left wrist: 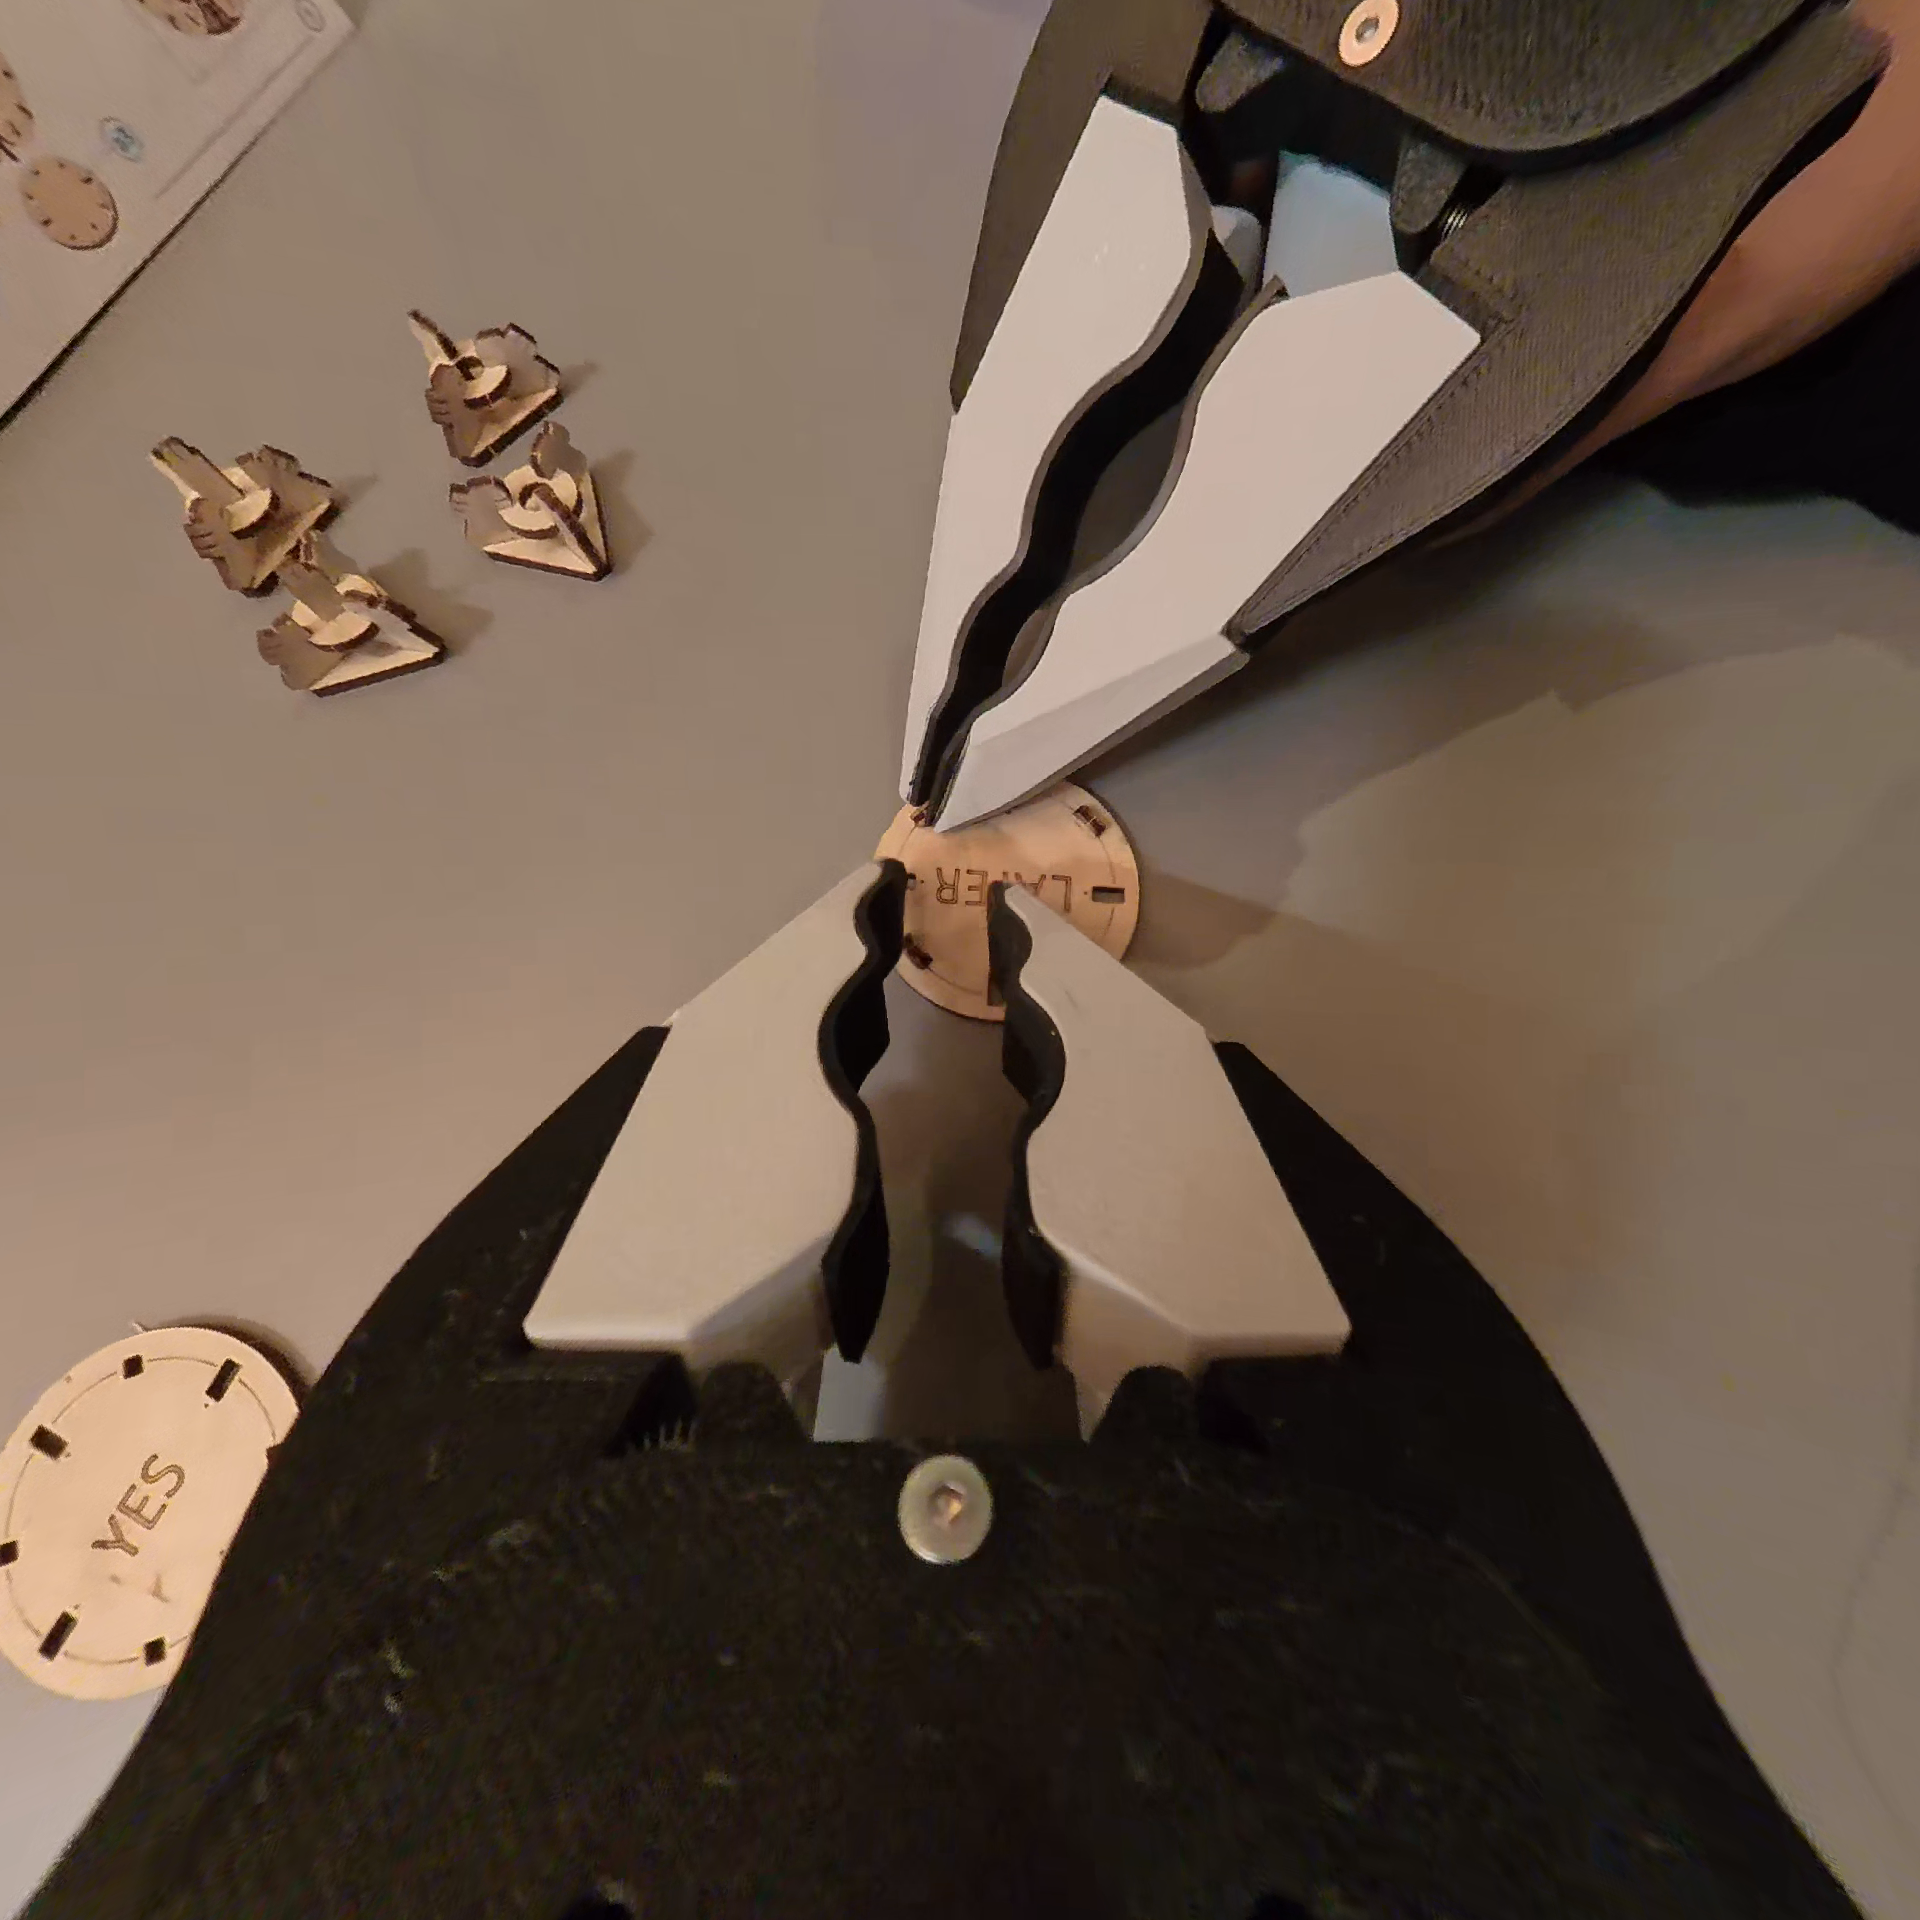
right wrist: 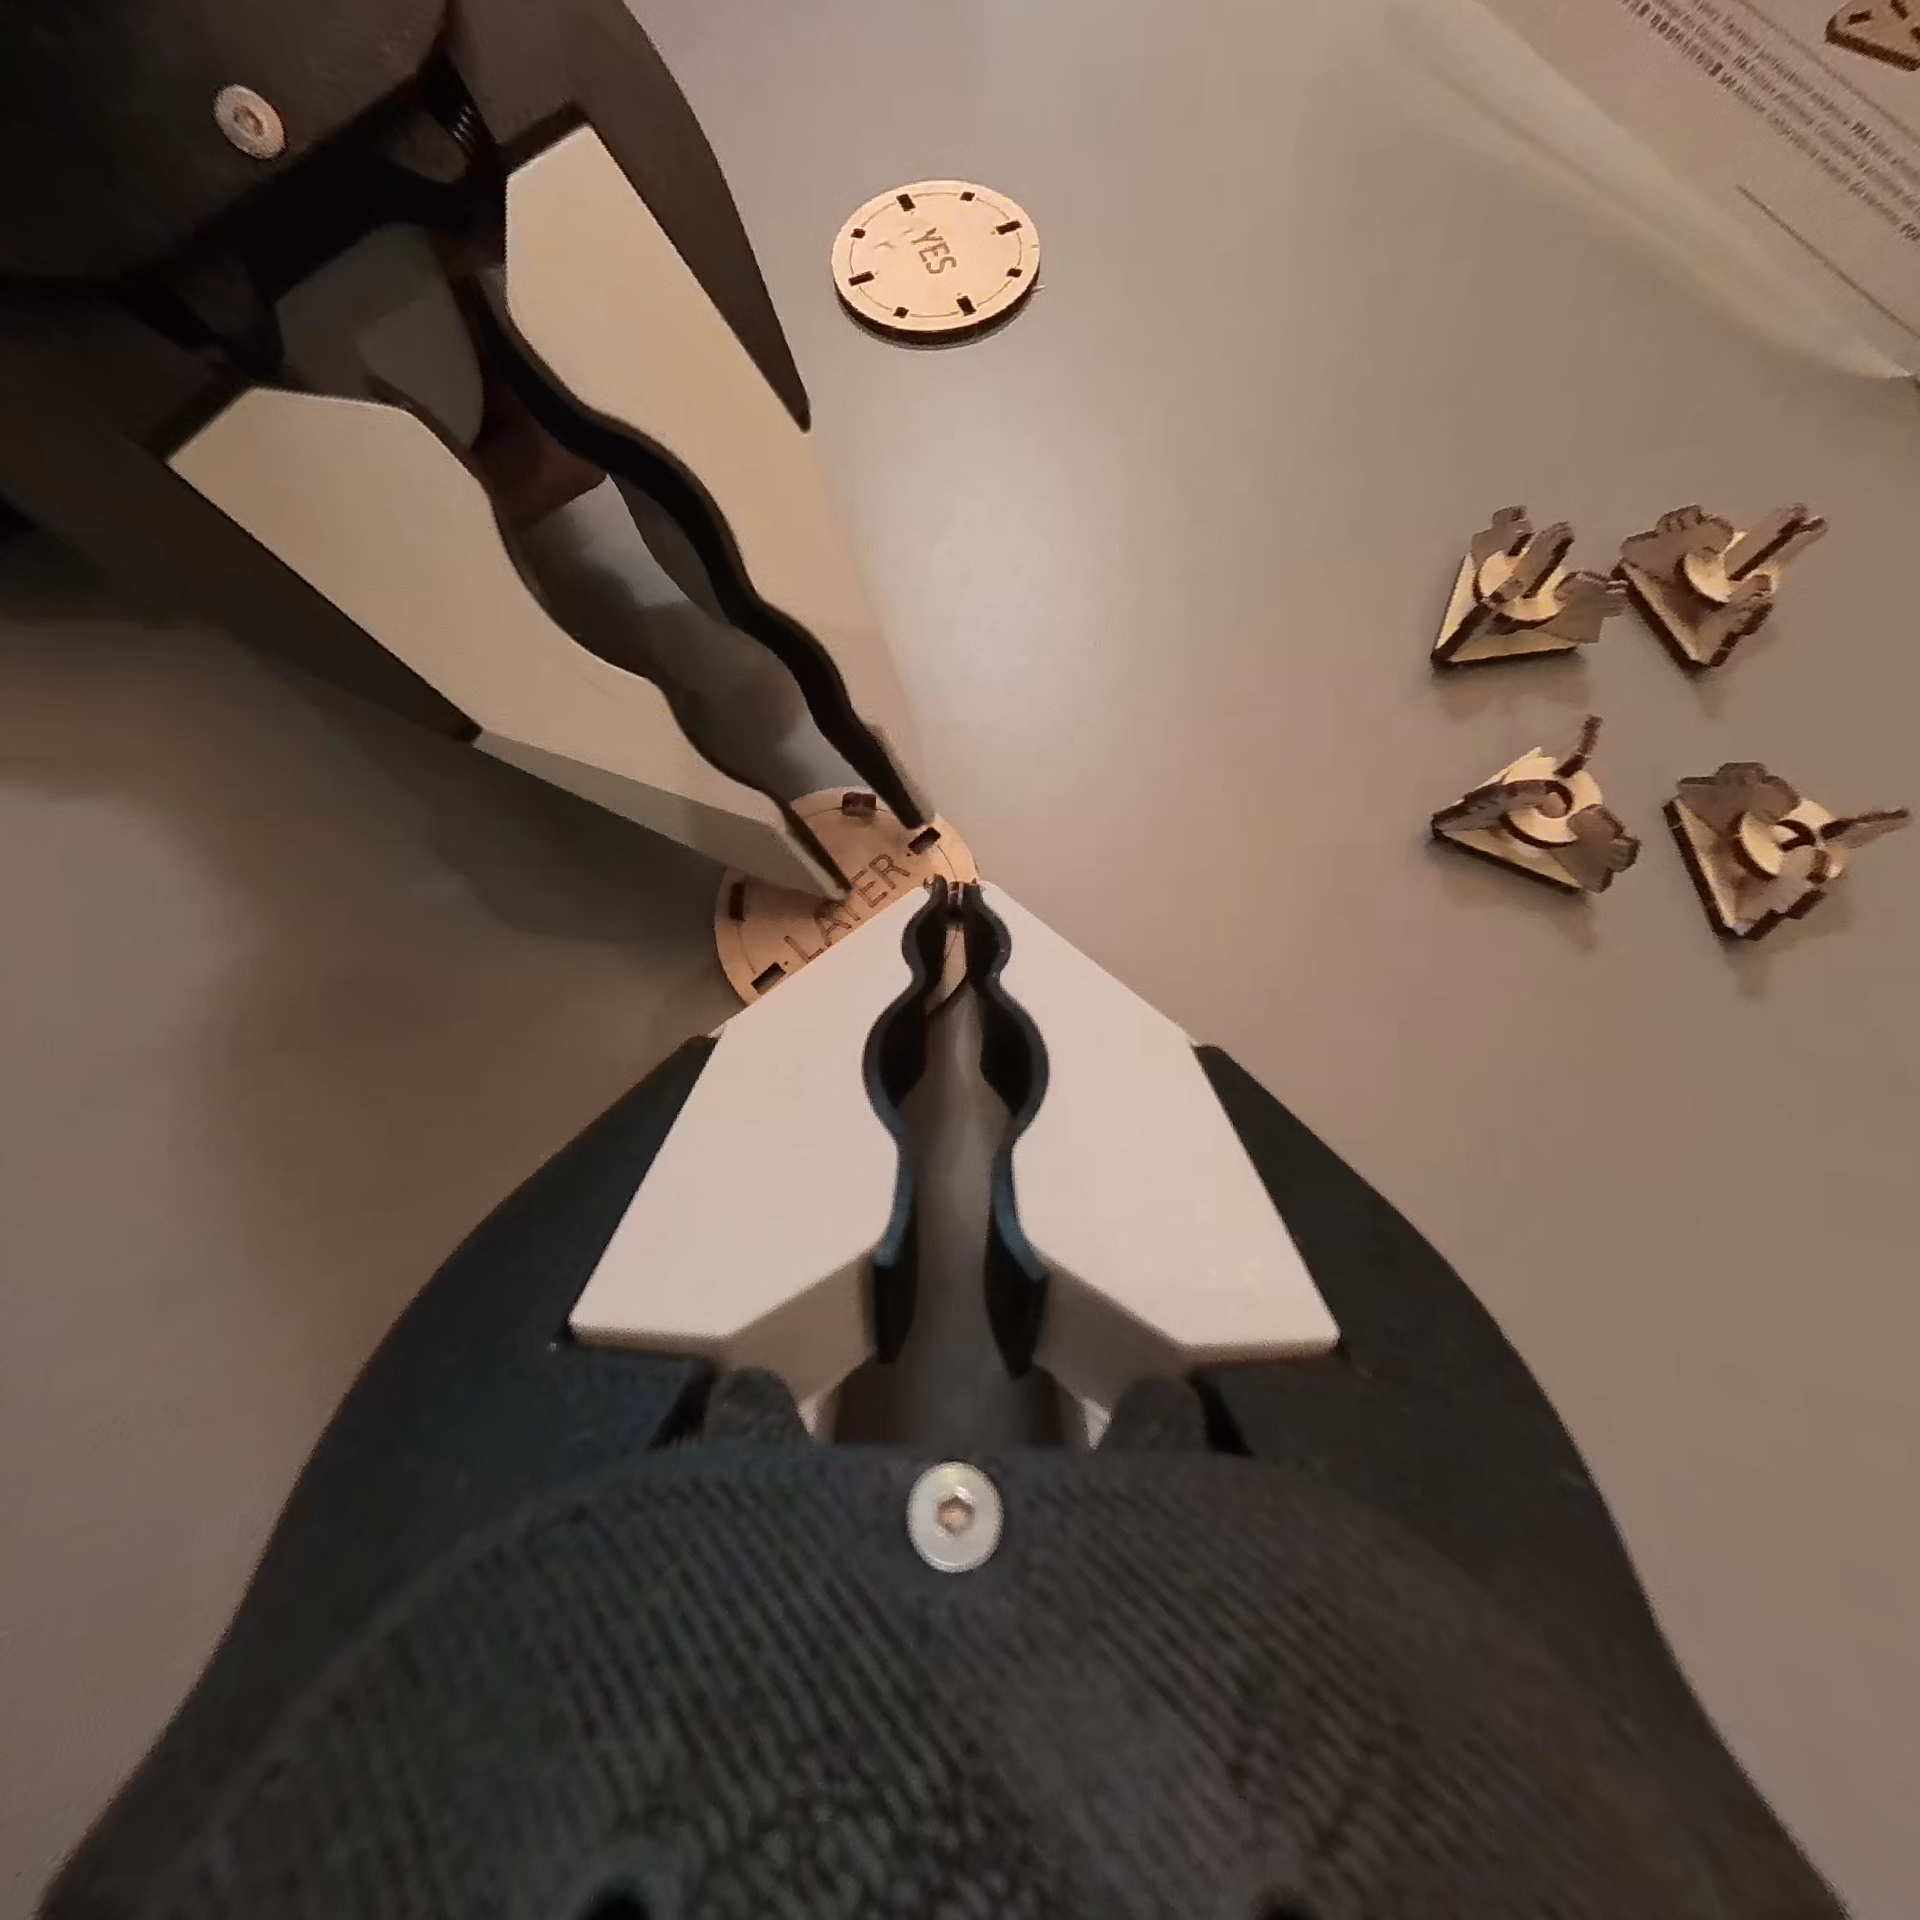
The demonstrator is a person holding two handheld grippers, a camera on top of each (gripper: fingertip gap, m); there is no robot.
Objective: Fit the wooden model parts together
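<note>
Grey tabletop (left wrist: 623, 260) carries a lettered wooden disc (left wrist: 1049, 935) at centre, and both your grippers meet on it. Your left gripper (left wrist: 940, 904) is parted, fingertips resting on the disc top, pinching nothing; your right gripper (right wrist: 951, 894) is clenched at the disc's rim, though you can't tell if anything sits between the tips. Beyond the disc lie four small triangular wooden assemblies (right wrist: 1662, 717), a second wooden disc (right wrist: 935, 260) and a printed sheet (right wrist: 1766, 156).

The table (left wrist: 623, 260) surface is matt, smooth grey. The discs (left wrist: 1023, 914) and small assemblies (left wrist: 499, 390) are of pale, unvarnished laser-cut wood with dark scorched edges. Gripper fingers (left wrist: 727, 1143) are of matt grey plastic with black rubber-like pads; the bodies are rough, ridged black plastic.
</note>
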